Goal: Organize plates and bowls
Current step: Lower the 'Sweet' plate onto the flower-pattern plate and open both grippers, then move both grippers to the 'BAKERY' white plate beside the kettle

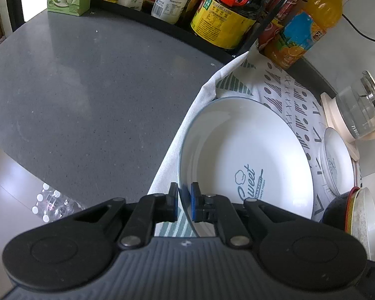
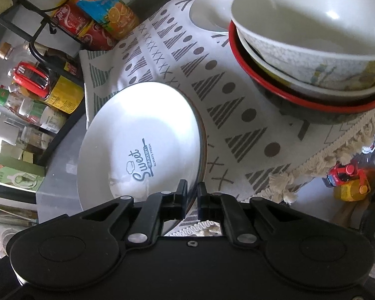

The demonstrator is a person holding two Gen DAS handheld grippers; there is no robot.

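Left wrist view shows my left gripper (image 1: 185,201) closed down onto the near rim of a large white plate (image 1: 247,155) printed with the word "Sweet". One finger sits outside the rim and the blue-padded one inside, so the plate edge runs straight between them. The plate stretches away from this gripper, ahead and to the right, resting on a patterned cloth (image 1: 295,92) at the edge of a grey counter (image 1: 82,87).

From the right wrist view, my right gripper (image 2: 192,197) is likewise pinched shut on the same plate (image 2: 142,135), gripping its lower right rim. Here the plate lies ahead and to the left, and it looks tilted, its right edge raised off the cloth (image 2: 212,80). A darker rim showing just beneath that edge suggests a second plate under it, though I cannot be sure.

So both grippers hold one plate at two points on its near edge, with the body of the plate extending away between them. Neither hand is nearer; any lift has to be shared evenly or the plate will twist.

To the right, well apart from the plate, stands a stack of bowls (image 2: 312,57), with a smaller white dish (image 2: 210,15) behind it.
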